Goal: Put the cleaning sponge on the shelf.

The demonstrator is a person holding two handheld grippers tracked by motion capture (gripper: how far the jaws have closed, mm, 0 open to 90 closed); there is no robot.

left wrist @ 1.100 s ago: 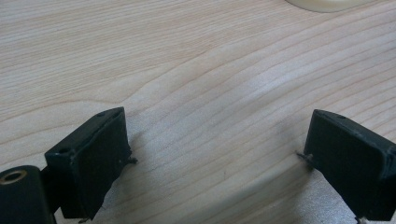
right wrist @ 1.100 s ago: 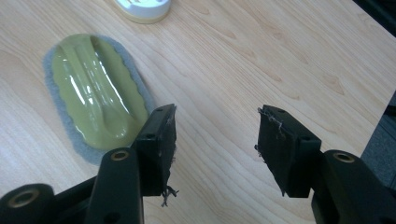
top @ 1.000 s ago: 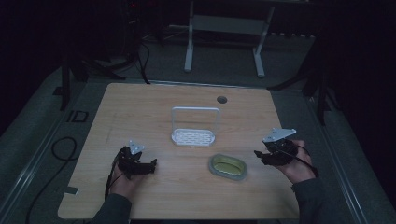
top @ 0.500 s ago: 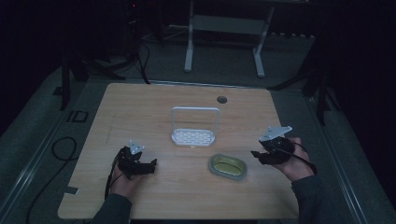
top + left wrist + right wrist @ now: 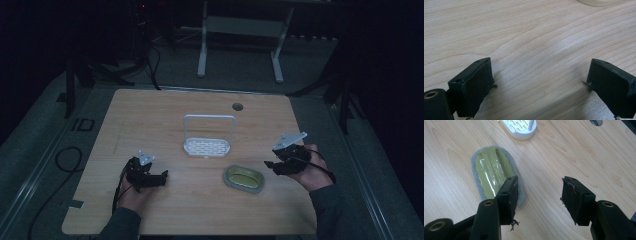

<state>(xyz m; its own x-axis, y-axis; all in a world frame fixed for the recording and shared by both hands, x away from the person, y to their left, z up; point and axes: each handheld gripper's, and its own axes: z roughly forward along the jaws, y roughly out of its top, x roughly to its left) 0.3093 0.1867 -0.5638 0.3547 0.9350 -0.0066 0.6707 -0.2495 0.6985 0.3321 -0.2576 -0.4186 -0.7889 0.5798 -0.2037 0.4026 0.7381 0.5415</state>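
A dim lab or test room set up for recording, not a home. A plain wooden table (image 5: 165, 115) with a cable hole (image 5: 237, 106) near its far edge stands on grey carpet (image 5: 45, 145). Black stands (image 5: 70, 85) flank it, loose cables (image 5: 62, 160) trail over the floor, and a white desk frame (image 5: 240, 30) stands beyond.

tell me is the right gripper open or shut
Open: the right gripper has its two black jaws spread with bare table between them, beside the green sponge.
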